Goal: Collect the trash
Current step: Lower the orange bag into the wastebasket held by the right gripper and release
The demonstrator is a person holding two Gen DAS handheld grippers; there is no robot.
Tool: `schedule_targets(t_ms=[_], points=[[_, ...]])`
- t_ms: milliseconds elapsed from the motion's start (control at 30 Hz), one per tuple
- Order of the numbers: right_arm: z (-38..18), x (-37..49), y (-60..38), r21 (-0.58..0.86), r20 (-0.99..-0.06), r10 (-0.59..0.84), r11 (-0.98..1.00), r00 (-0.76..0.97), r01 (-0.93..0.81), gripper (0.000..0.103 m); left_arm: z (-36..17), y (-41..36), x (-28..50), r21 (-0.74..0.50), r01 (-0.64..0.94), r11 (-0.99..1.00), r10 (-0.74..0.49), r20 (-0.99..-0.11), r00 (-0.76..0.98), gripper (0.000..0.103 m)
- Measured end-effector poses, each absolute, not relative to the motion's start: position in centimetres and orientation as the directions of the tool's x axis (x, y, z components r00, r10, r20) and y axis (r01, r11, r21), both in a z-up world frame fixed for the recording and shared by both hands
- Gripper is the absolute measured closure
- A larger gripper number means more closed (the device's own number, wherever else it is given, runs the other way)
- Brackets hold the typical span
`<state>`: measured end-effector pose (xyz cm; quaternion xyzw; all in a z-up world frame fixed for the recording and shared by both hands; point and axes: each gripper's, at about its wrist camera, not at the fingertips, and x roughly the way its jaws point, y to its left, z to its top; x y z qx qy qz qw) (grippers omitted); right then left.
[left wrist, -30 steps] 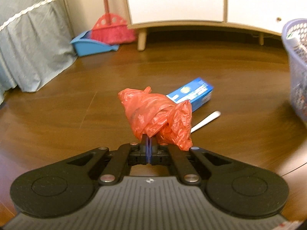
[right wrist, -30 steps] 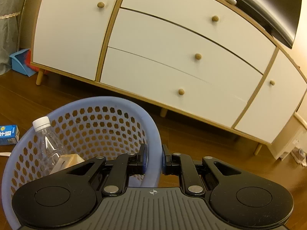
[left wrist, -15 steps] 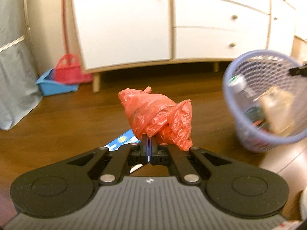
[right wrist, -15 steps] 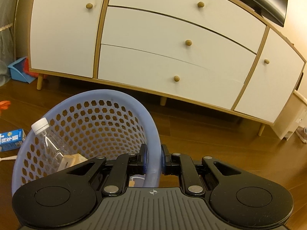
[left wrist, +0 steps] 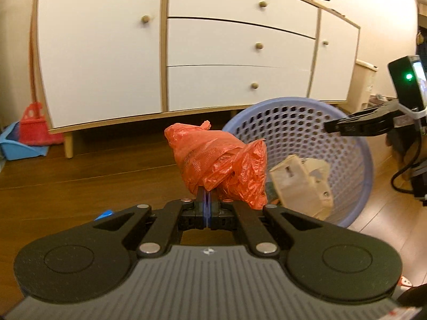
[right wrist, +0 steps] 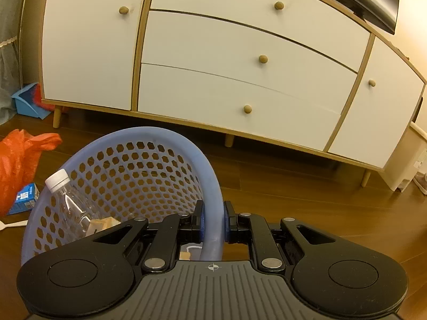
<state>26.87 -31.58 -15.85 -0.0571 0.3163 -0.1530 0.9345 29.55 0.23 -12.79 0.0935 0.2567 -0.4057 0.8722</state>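
Tilting toward the left gripper (left wrist: pixel 206 200), the basket (right wrist: pixel 213 176) hangs by its rim, clamped in the right gripper (right wrist: pixel 212 222), with a bottle (right wrist: pixel 66 200) and a carton (left wrist: pixel 301 184) already inside. Left jaws are pinched shut on the red bag (left wrist: pixel 218 165), just in front of the mouth. Best, I'd say, to carry it past the rim before releasing, basket steady.

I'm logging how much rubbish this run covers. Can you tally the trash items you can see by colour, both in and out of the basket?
Orange: 1, plastic bag
Clear: 1, bottle
Beige: 1, crumpled carton
Blue: 1, small box
White: 1, flat stick
Total: 5
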Motion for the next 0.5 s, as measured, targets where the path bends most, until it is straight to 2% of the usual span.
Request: schedule_targets(t_ms=[267,300,367,400,500], points=[[-15.9,26.8,-31.0,-0.216,-0.570,-0.324,0.946,0.755,0.243,0.093,-12.5,-2.3,29.5,-0.108,0.792,0.601,-0.714,-0.517,0.472,0.102],[-15.9,26.8,-31.0,-0.217,-0.570,-0.325,0.945,0.755,0.243,0.093,-12.5,-2.6,29.6,-0.122,0.791,0.600,-0.717,-0.521,0.463,0.098],[-15.9,26.8,-31.1,-0.217,-0.570,-0.325,0.946,0.755,0.242,0.093,-12.8,-3.5,29.7,-0.149,0.795,0.588,-0.727,-0.529,0.438,0.070],[-15.9,26.8,-31.1,-0.217,-0.570,-0.324,0.946,0.755,0.242,0.093,-13.0,-3.8,29.6,-0.149,0.791,0.593,-0.722,-0.532,0.442,0.066],[-15.9,26.9,-31.3,-0.217,-0.572,-0.327,0.945,0.753,0.246,0.093,-13.6,-4.2,29.5,-0.181,0.778,0.602,-0.722,-0.540,0.433,0.066]])
